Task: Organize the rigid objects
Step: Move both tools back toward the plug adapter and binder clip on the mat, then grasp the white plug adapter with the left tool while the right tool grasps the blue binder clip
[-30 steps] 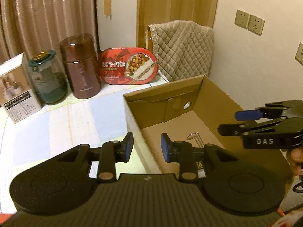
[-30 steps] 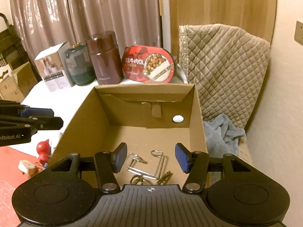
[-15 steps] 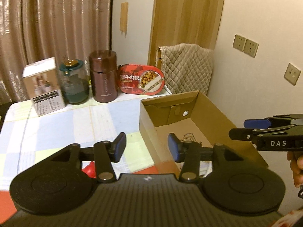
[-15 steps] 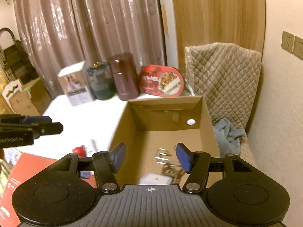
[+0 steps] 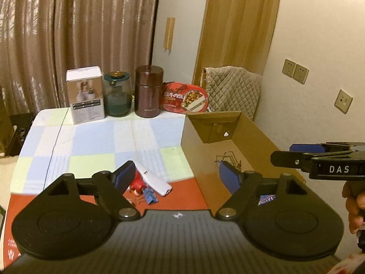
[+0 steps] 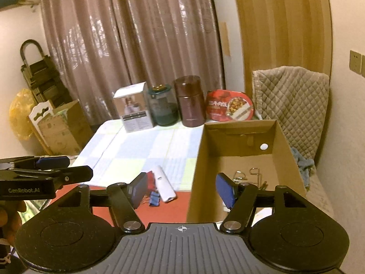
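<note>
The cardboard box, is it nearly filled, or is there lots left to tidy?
Partly done. The cardboard box already holds some metal wire clips. Nothing is in hand: the left tongs and right tongs are both open. Still lying on the table beside the box are a white remote-like device, a red toy and blue binder clips.

Both hand-held grippers have pulled back and up from the cardboard box, and their fingers have spread wider. A white device, a red toy and blue clips now appear on the tabletop beside the box.
</note>
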A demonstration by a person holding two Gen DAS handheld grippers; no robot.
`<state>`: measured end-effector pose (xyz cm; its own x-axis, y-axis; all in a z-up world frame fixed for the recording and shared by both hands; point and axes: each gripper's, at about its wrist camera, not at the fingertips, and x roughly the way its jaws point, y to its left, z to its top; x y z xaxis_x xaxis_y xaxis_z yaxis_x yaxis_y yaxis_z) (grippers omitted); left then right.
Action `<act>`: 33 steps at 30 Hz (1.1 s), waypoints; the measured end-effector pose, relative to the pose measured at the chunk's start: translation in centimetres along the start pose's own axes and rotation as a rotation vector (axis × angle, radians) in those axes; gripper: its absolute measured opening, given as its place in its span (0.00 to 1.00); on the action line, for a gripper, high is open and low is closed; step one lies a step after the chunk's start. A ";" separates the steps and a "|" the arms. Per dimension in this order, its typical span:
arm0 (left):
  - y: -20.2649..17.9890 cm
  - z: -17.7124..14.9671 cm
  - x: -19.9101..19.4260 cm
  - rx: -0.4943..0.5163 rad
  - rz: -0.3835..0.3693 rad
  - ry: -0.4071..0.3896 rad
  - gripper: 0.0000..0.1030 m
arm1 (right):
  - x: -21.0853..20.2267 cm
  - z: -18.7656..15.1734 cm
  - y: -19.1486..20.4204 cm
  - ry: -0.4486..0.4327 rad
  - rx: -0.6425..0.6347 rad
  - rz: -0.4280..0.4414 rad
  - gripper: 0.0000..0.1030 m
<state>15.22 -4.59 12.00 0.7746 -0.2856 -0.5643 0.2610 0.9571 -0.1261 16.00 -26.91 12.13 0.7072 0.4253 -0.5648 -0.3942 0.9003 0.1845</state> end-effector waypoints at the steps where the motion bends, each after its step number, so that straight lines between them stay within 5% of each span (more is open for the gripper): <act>1: 0.2 -0.2 -0.4 0.000 0.006 -0.003 0.78 | -0.2 -0.2 0.4 -0.002 -0.005 0.003 0.62; 9: 2.8 -2.2 -3.0 -0.022 0.074 -0.023 0.93 | -0.3 -1.7 2.7 0.006 -0.014 0.032 0.65; 17: 7.2 -4.8 -3.5 -0.018 0.193 -0.009 0.97 | 1.0 -3.2 4.9 0.009 -0.024 0.070 0.69; 24: 11.2 -7.2 -1.9 -0.050 0.258 0.036 0.97 | 4.3 -5.6 6.8 0.044 -0.046 0.088 0.70; 33: 13.8 -9.5 3.4 -0.041 0.231 0.092 0.97 | 11.2 -8.7 8.0 0.109 -0.094 0.108 0.70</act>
<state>15.96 8.08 0.65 0.7547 -0.0549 -0.6538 0.0579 0.9982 -0.0169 15.68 -15.74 0.31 0.5919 0.5023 -0.6304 -0.5212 0.8351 0.1760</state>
